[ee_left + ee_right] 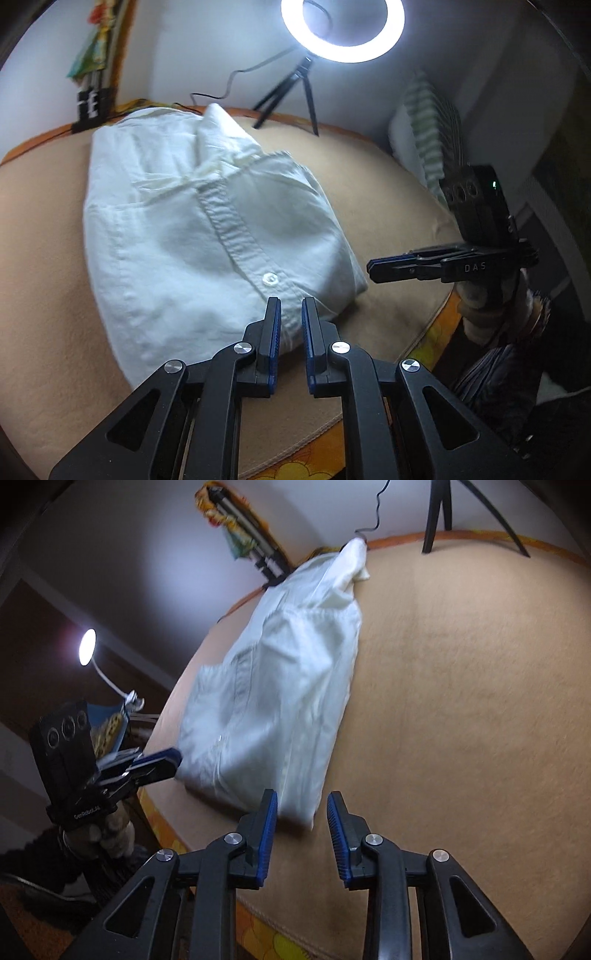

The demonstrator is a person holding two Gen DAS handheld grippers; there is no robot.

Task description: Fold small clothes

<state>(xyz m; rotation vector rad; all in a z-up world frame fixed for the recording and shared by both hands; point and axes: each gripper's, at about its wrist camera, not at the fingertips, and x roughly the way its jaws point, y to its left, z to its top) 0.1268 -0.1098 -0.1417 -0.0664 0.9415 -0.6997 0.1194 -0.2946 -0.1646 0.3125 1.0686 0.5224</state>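
One white shirt (207, 229) lies folded into a narrow bundle on the tan worktop (461, 701), its near hem towards both claws, probably ready for another fold: the left claw (291, 306) stands narrowly parted and empty, the right claw (302, 801) wider apart, holding nothing.

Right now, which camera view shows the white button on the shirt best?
The left wrist view. There the button lies sharp on the placket of the white shirt, just beyond the left gripper. In the right wrist view the shirt is blurred, and I cannot make the button out clearly.
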